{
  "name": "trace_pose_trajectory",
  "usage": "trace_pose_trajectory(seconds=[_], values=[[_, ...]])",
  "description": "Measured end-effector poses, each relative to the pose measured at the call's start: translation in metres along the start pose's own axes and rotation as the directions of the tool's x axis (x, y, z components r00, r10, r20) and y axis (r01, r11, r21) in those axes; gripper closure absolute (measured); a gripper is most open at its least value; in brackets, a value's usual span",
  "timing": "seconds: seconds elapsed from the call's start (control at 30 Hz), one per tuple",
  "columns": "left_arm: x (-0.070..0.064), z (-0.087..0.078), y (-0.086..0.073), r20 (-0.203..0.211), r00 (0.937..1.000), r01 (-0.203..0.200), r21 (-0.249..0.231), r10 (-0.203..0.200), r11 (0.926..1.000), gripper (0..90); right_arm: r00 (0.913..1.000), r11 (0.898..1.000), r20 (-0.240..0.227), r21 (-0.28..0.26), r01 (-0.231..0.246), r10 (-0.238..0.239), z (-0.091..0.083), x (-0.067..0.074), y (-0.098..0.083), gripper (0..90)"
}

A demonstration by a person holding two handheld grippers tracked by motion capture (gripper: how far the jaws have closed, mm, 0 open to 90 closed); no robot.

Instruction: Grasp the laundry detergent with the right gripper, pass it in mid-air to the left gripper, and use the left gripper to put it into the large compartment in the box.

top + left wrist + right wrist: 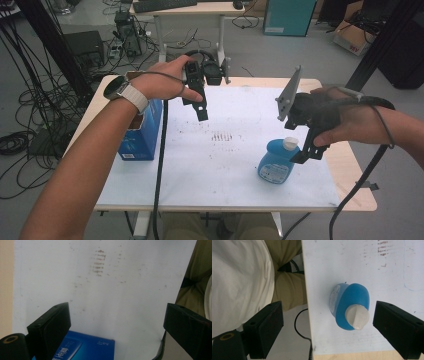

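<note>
A blue bottle (276, 164) with a white cap (290, 144) stands upright on the white sheet (225, 165) at the front right. My right gripper (311, 148) hovers just above and to the right of it. In the right gripper view the jaws stand wide apart, with the bottle (352, 302) below and between them, untouched by my right gripper (328, 312). My left gripper (201, 111) hangs over the sheet's far left part, pointing down. Its jaws are open with nothing between them, and the left gripper (116, 315) looks down on a blue box (85, 347).
The blue box (142, 132) stands at the table's left edge under the person's left forearm. A brown smudge (222, 136) marks the sheet's middle. Cables trail off the table's front. A second desk (190, 10), boxes and floor cables lie beyond the far edge.
</note>
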State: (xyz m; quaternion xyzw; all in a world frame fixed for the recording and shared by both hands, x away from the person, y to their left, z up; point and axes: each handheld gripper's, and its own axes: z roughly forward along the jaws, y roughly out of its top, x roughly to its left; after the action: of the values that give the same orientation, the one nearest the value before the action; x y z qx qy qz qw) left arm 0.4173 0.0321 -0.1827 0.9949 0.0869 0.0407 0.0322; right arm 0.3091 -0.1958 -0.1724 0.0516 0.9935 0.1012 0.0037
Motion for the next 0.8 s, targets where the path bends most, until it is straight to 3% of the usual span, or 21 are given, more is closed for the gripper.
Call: trace_pose_trajectory(seconds=[0.37, 0.8], values=[[-0.0001, 0.0007, 0.0013, 0.014, 0.9994, 0.031, -0.018, -0.031, 0.9993, 7.7, 0.9993, 1.0, 0.035, 0.007, -0.012, 0.011, -0.0034, -0.0005, -0.002, 9.3], [-0.0035, 0.0047, 0.0008, 0.014, 0.9998, 0.012, -0.012, -0.012, 0.9999, 8.0, 0.9991, 1.0, 0.039, 0.007, -0.017, 0.017, -0.0029, -0.0021, -0.0038, 9.3]])
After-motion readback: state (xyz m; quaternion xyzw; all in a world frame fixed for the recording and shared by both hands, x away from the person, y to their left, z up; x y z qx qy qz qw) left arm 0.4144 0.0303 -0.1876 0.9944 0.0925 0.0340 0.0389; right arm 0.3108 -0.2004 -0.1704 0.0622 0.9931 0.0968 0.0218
